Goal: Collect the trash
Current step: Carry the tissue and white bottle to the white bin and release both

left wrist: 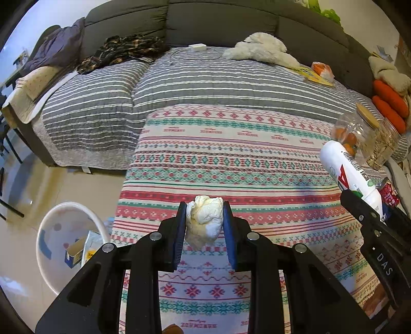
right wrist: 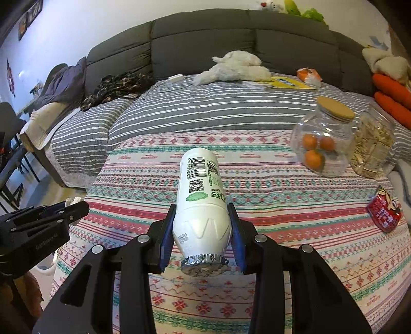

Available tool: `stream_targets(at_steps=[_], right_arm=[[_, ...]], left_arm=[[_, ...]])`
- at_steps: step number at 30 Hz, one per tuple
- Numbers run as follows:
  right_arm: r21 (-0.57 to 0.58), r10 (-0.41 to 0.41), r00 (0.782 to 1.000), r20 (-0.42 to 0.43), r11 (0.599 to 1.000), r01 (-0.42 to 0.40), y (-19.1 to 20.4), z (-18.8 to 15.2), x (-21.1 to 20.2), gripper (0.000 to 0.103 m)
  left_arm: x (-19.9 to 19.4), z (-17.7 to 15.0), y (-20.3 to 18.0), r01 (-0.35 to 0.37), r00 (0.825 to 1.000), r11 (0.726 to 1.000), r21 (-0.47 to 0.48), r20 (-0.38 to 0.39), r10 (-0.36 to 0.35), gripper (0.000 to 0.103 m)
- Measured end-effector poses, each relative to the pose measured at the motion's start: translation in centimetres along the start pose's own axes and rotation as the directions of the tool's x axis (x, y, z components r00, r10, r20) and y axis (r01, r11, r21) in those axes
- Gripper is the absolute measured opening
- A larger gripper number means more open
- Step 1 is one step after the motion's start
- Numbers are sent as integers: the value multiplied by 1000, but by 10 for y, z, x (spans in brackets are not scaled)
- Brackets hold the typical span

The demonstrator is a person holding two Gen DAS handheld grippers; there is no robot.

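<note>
A patterned blanket (left wrist: 231, 159) is covering the surface under both tongs, with a grey striped quilt (left wrist: 205, 87) and a dark sofa back (left wrist: 218, 23) lying beyond them. Down to the left of the left tongs, a white bin (left wrist: 48, 231) is sitting on the floor with a small box and wrappers already inside, so it is probably serving as the drop point for the trash.

Ahead and to the right of the right tongs, a clear jar with a cork lid (right wrist: 323, 136) is holding oranges, touching a second jar of pale snacks; these look like keepers rather than rubbish. Nearer on that side, a red snack packet (right wrist: 384, 212) is lying on the blanket, likely still to be collected.

The right tongs (right wrist: 203, 231) are clamping a white plastic bottle (right wrist: 200, 195) around its shoulder, foil-capped mouth pointing back toward the camera and base sticking forward. That grip near the neck is keeping the long body steady.

The left tongs (left wrist: 204, 226) are squeezing a crumpled white tissue (left wrist: 204, 222) between the blue pads, lifted clear of the blanket.
</note>
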State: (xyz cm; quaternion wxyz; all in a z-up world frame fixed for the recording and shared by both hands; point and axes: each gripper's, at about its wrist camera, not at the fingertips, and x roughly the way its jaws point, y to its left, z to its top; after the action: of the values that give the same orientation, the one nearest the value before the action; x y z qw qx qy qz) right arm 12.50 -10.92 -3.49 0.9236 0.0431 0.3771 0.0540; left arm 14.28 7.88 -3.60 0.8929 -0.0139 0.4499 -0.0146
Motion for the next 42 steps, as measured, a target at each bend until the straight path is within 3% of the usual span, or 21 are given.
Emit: stream_targets(at_steps=[16,34,39,42], right_arm=[[-57,93,996,-13,994,-94,47,-1,5,38],[-181,213,975,-66,958,-222,144,-21,11,38],[-208,256,962,-98,940,-271,174,-29,17,38],[-229,273,956,-108,929,-291,194,-35,18,38]], left_arm=[[3,-7,61,-108,993,991,-80,-57,104,26],[-23,-23,173,-203,978,948,-246,-93,186,27],[-29,-28,202,-239,970,927,-290,-117,214,39],[-36,-30,213,-234,972,923,-307,-106,211,41]])
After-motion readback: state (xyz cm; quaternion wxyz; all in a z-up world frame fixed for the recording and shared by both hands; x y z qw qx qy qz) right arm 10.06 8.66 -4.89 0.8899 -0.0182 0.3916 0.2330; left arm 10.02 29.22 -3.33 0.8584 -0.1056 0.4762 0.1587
